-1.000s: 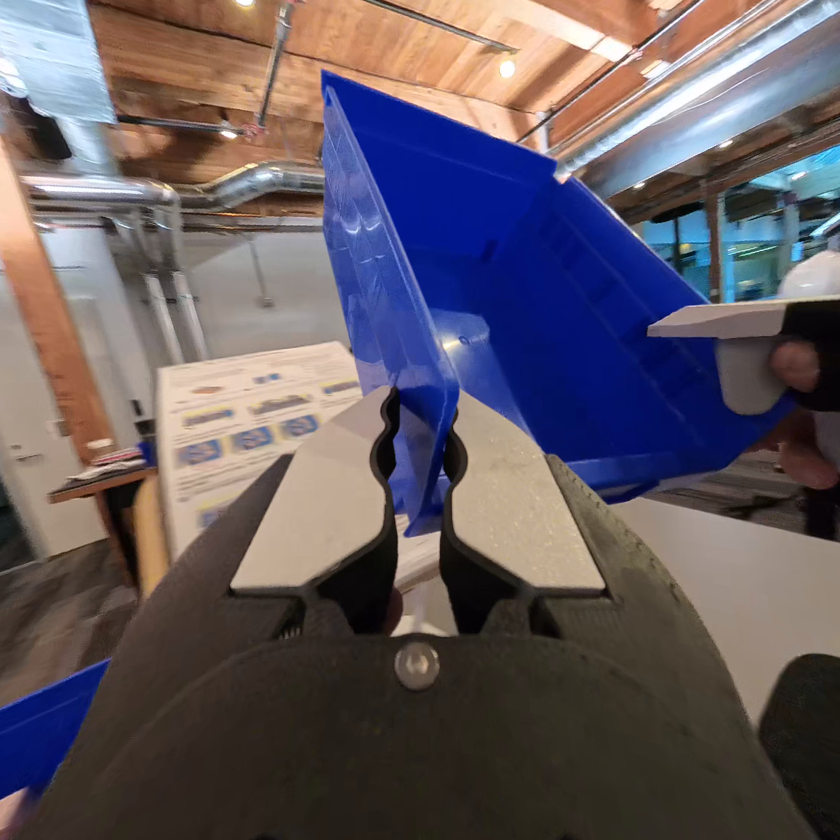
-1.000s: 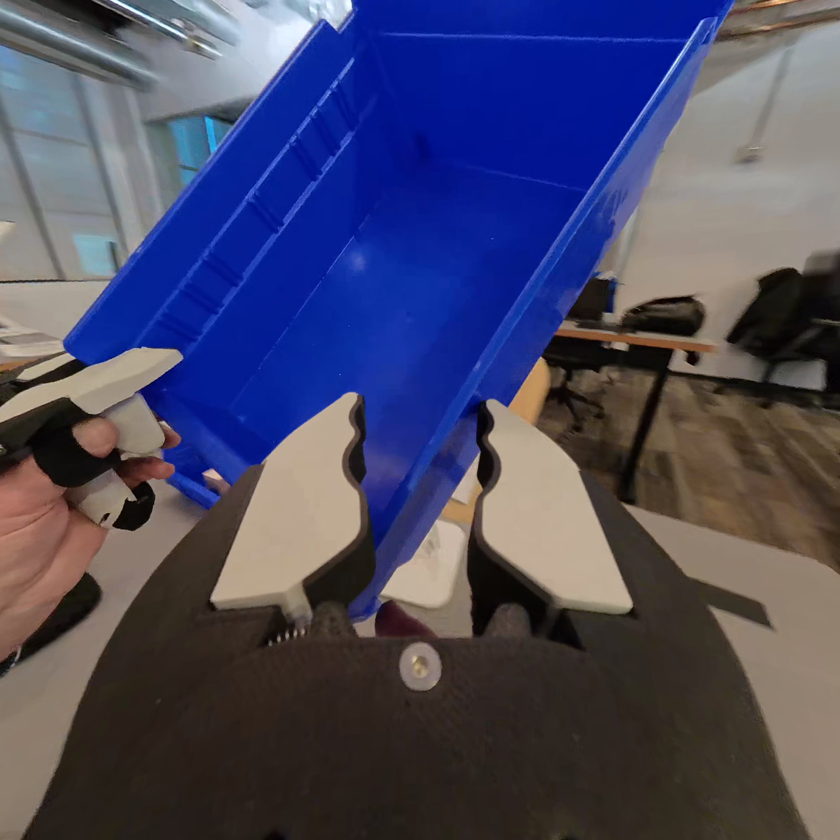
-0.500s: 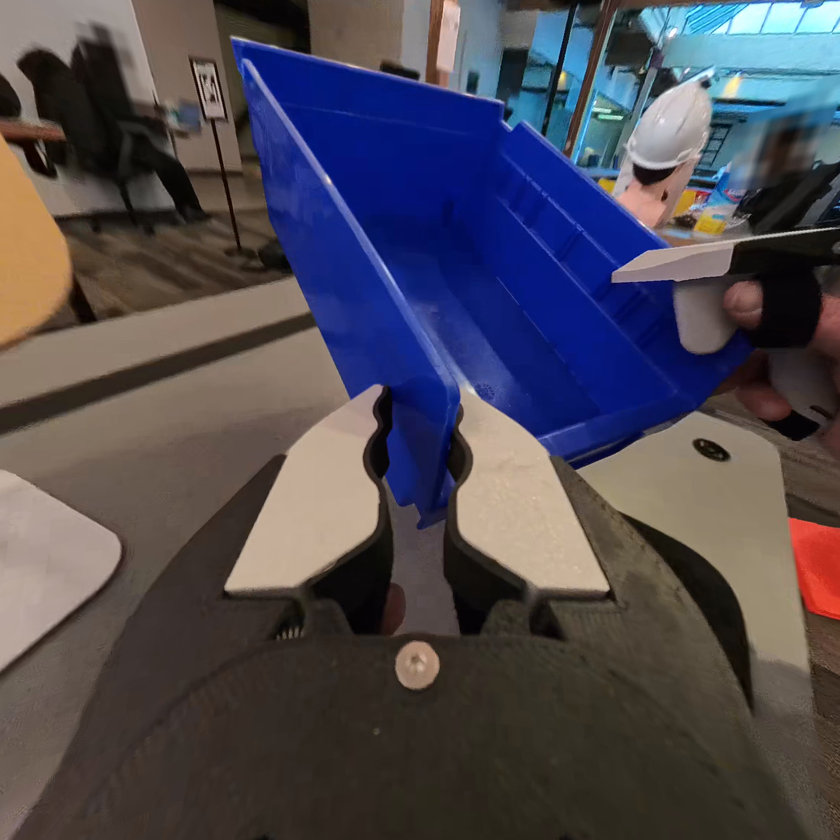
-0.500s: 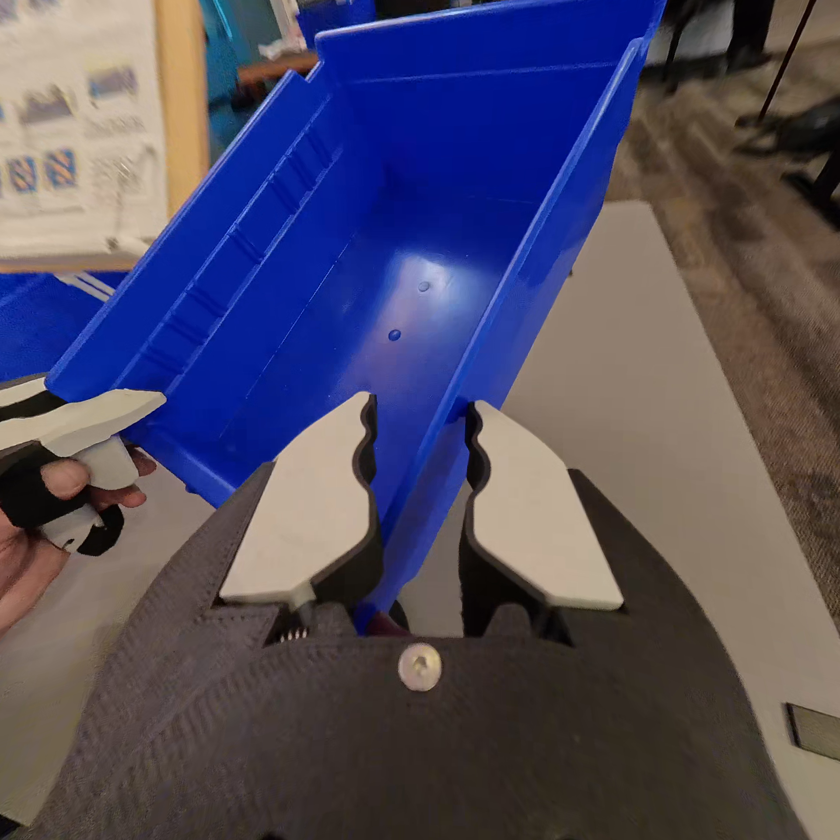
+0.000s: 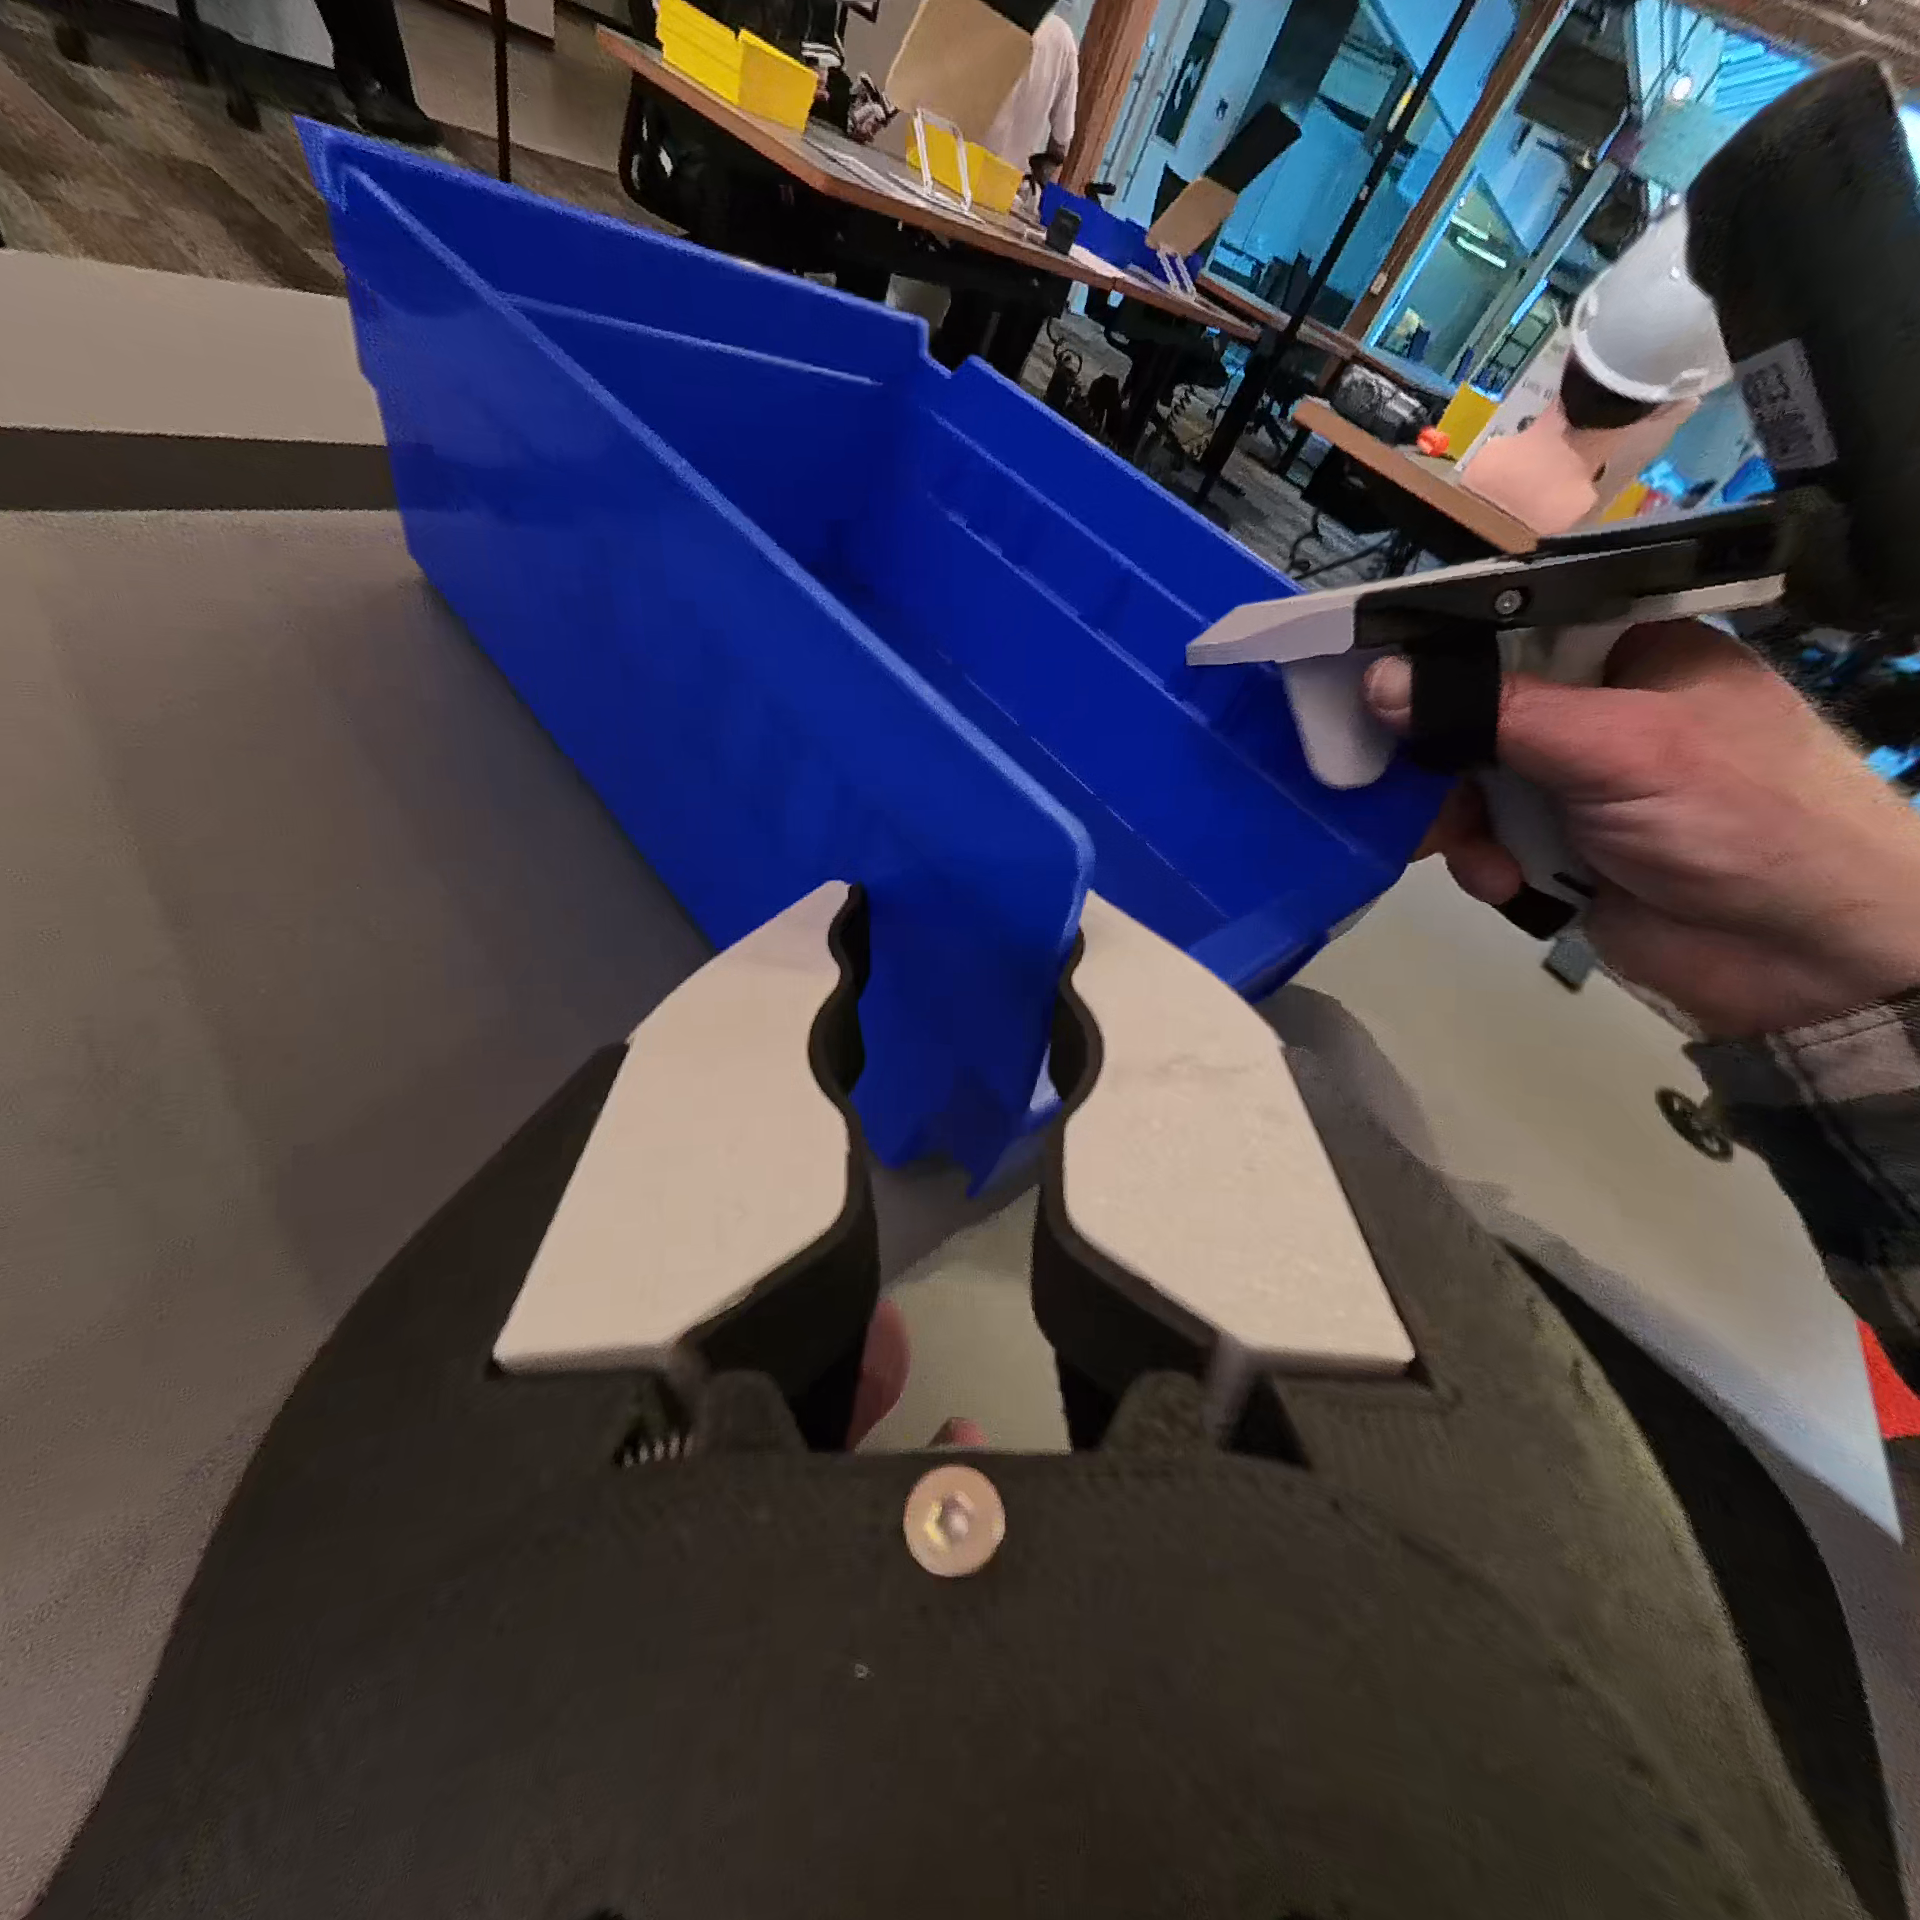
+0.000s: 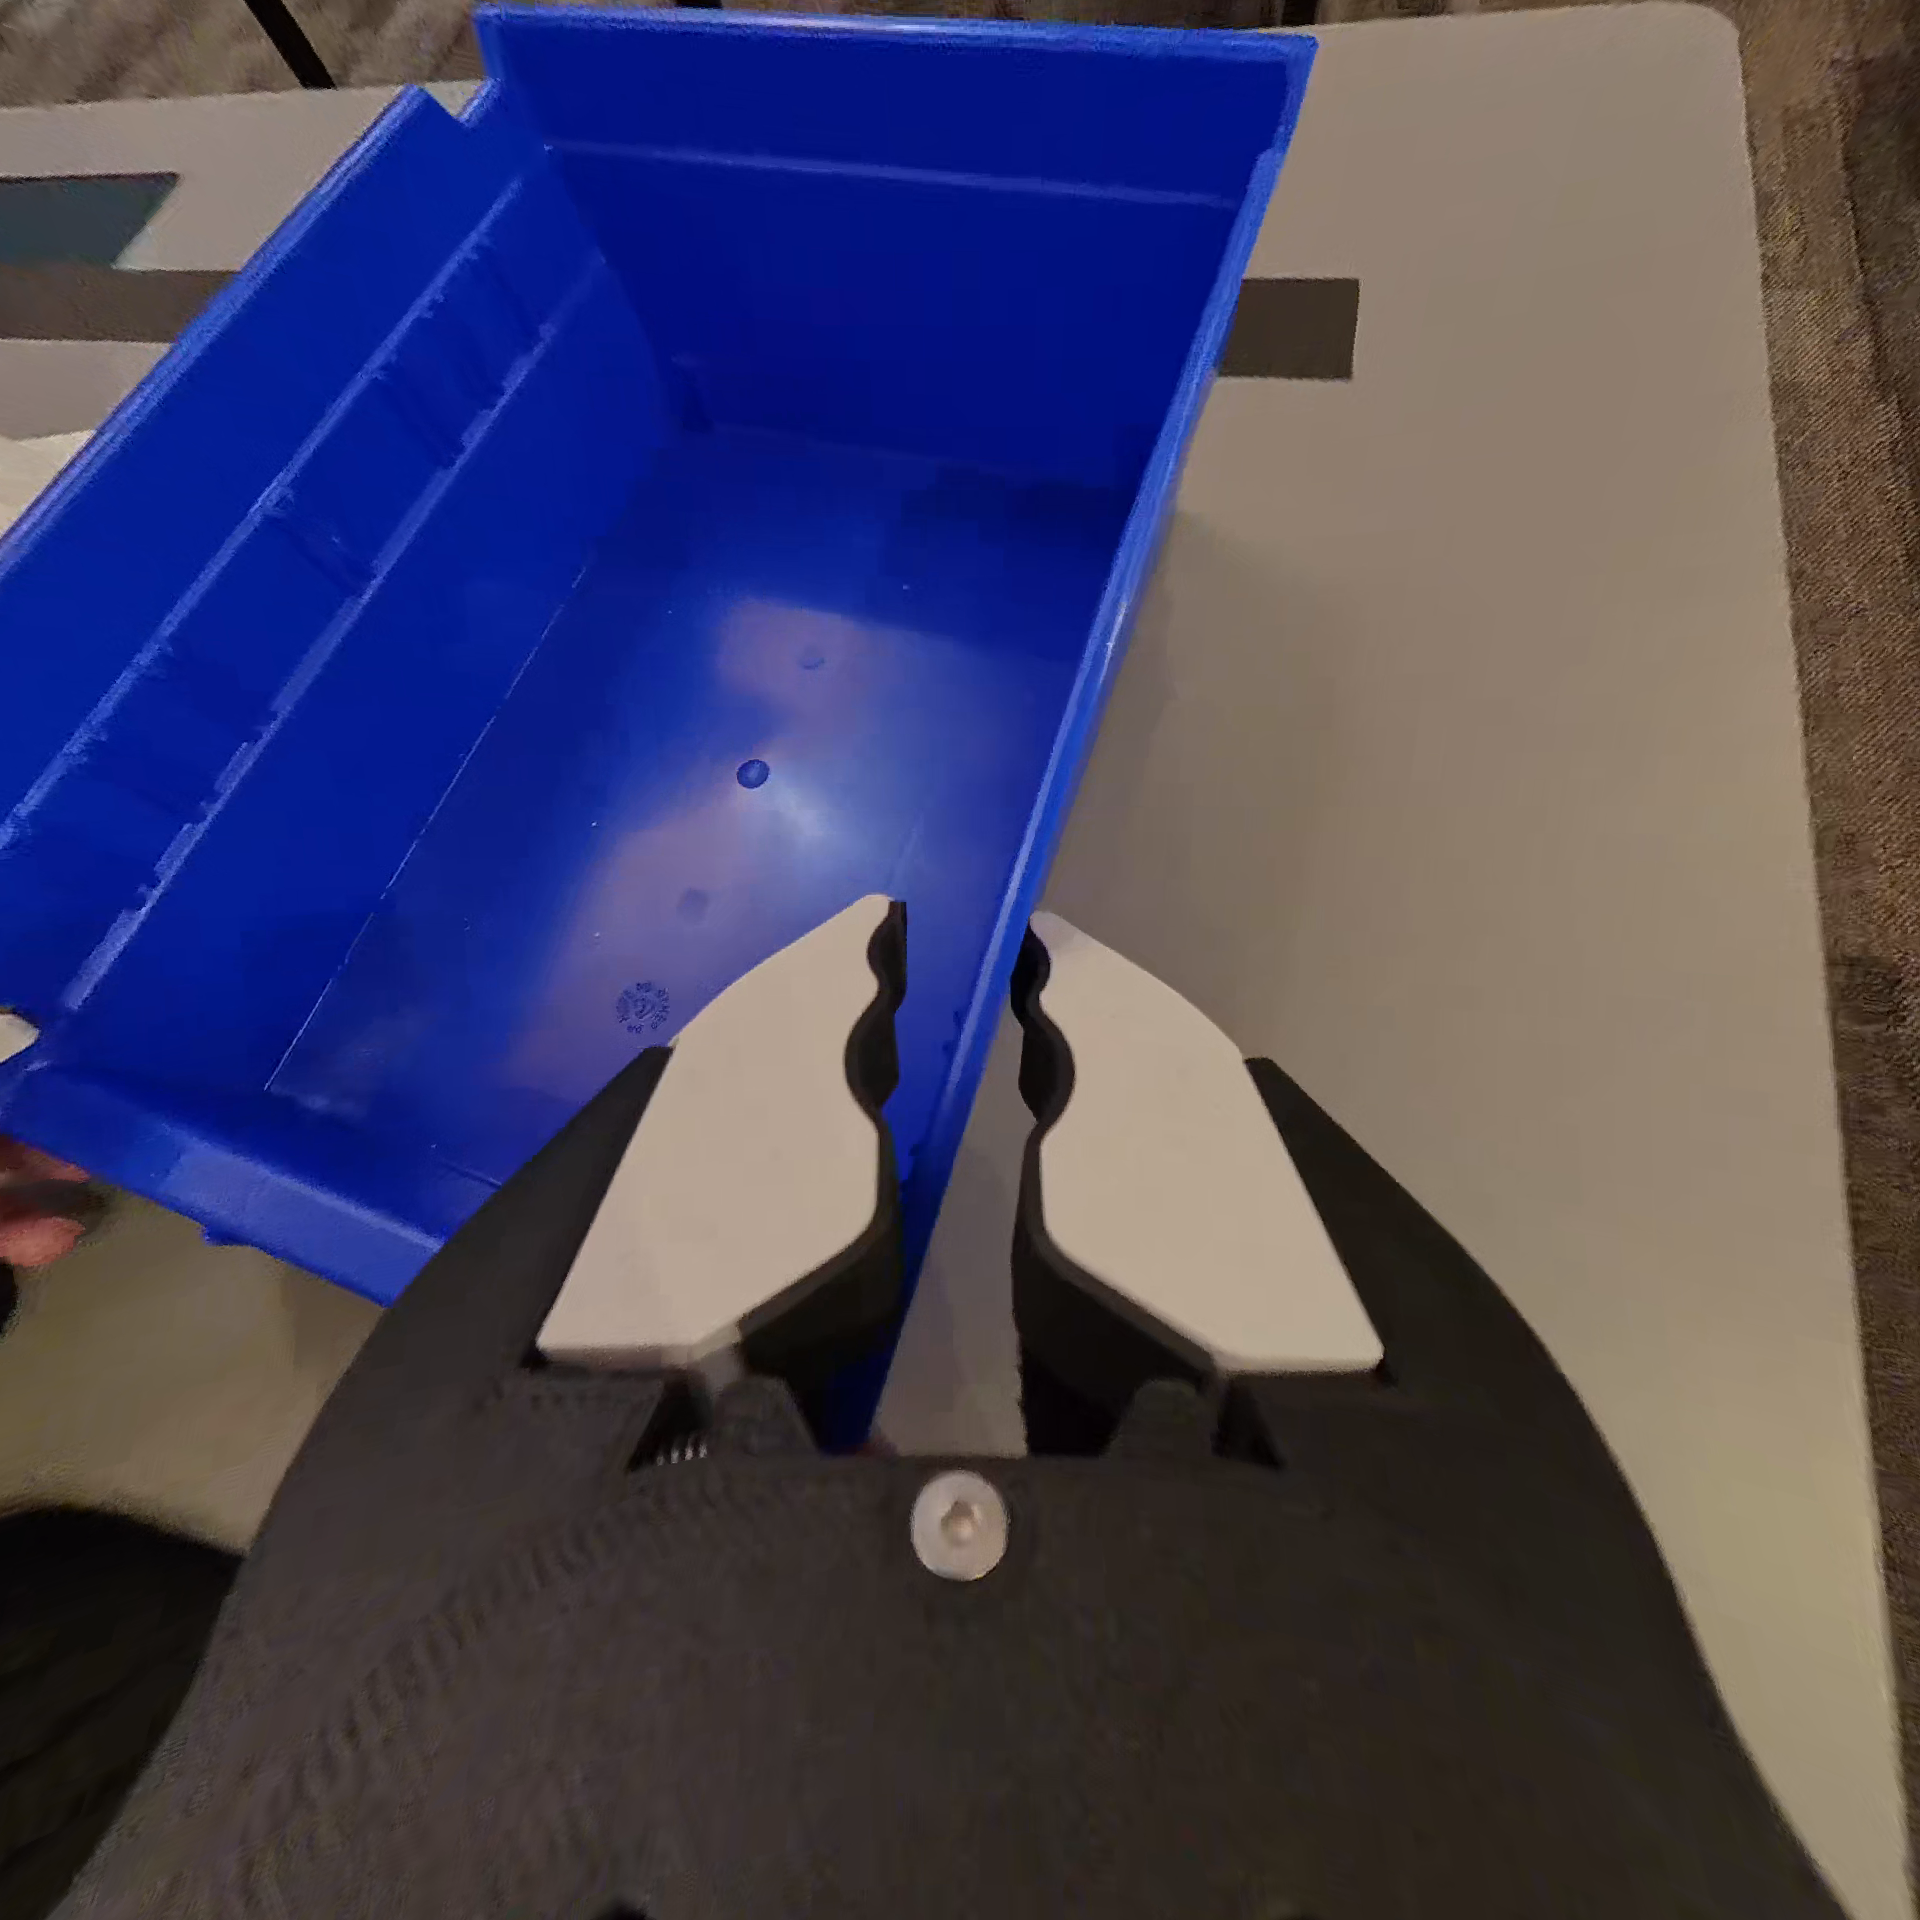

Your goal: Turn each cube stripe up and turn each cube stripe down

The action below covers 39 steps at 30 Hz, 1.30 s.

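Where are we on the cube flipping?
Done: nothing that shows; no cubes appear in either view. The bin is empty and sits on or just above the table. In hand: the left gripper and right gripper each straddle a bin wall; pad contact is unclear. Left: every cube turn.

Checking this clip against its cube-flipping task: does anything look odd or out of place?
Yes. No cubes show in either view. Both grippers straddle opposite side walls of an empty blue bin on the grey table: left gripper, right gripper. The bin's near end looks slightly raised, though that is hard to confirm.
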### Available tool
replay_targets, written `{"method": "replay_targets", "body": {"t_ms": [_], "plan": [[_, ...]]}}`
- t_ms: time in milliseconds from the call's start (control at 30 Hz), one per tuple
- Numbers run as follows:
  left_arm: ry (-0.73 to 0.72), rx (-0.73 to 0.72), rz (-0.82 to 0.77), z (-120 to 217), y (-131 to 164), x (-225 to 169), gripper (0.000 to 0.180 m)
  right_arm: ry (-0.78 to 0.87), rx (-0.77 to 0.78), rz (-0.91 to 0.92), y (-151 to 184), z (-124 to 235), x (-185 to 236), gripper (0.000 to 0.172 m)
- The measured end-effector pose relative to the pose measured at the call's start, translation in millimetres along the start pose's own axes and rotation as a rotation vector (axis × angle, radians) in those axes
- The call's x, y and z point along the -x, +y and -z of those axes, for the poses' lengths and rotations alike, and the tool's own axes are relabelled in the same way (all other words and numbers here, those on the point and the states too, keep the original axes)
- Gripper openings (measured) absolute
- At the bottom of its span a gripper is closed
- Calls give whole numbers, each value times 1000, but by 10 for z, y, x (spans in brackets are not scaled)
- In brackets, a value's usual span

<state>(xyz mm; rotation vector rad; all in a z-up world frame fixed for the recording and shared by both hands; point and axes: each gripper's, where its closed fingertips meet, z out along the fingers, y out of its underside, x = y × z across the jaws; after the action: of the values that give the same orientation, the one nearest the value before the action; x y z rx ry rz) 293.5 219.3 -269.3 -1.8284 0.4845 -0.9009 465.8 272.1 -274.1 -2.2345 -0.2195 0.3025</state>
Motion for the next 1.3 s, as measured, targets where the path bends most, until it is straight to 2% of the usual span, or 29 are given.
{"method": "replay_targets", "body": {"t_ms": [233,367,467,567,633,767,833,967,1133,1300], "plan": [[19,4,139,-462,-143,220,38,52,35,62,-392,-469,-368,10],[33,-22,210,-669,-293,413,39,84,40,89,-529,-632,-468,15],[149,15,246,-693,-282,325,44,107,8,95,-627,-598,-559,19],[205,-44,200,-504,-377,203,50,185,-117,150,-781,-295,-555,24],[240,-30,171,-326,-343,89,56,203,-195,206,-857,-19,-384,27],[323,-18,86,234,-248,-214,48,91,-300,296,-825,493,341,29],[360,-42,-1,600,-301,-368,43,-1,-329,327,-711,686,775,28],[324,-64,-229,1339,-439,-400,35,-135,-355,361,-421,864,1523,27],[134,-20,-528,2132,-627,173,32,-279,-313,361,-23,674,2191,26],[-84,74,-720,2975,-929,1111,30,-332,-239,371,343,268,2453,27]]}}
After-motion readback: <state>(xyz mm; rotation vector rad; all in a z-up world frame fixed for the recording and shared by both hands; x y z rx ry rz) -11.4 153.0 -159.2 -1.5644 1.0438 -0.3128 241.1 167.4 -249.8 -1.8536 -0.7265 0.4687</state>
